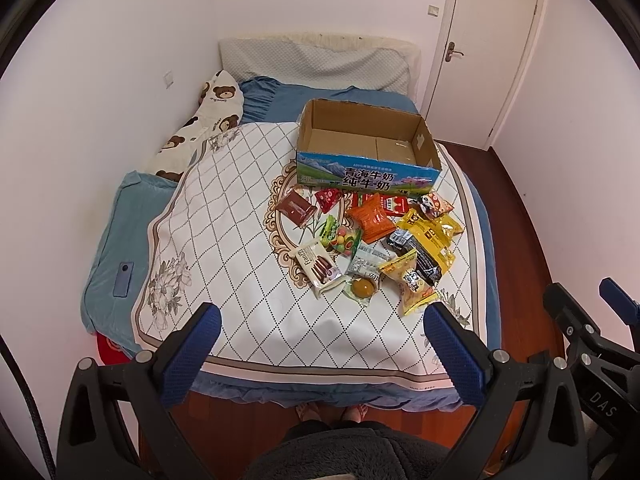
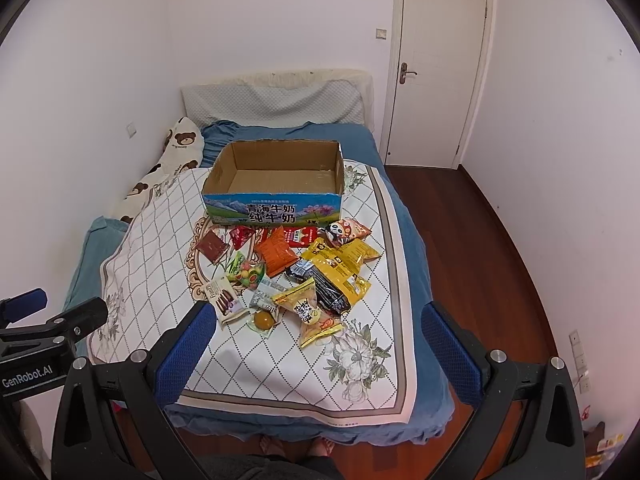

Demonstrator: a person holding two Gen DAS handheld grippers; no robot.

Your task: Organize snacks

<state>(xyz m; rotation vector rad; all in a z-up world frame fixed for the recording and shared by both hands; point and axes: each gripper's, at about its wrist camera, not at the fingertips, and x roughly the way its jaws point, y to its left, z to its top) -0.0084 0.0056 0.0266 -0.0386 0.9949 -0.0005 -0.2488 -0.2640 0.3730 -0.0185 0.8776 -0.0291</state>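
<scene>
A pile of snack packets (image 1: 376, 240) (image 2: 296, 276) lies on a quilted white mat (image 1: 232, 240) (image 2: 160, 248) on the bed. It includes an orange bag (image 1: 370, 220), yellow bags (image 1: 434, 234), a brown bar (image 1: 295, 208) and a white biscuit pack (image 1: 318, 268). Behind the pile stands an open cardboard milk box (image 1: 366, 172) (image 2: 276, 210), empty inside. My left gripper (image 1: 322, 354) hangs open above the bed's near edge, holding nothing. My right gripper (image 2: 320, 352) is also open and empty, short of the pile.
A bear-print pillow (image 1: 208, 120) and a blue pillow (image 1: 116, 248) with a phone (image 1: 123, 279) lie at the left. The wall is close on the left. Wooden floor (image 2: 480, 240) and a shut door (image 2: 436, 64) are at the right. The person's feet (image 1: 332, 414) stand at the bed's foot.
</scene>
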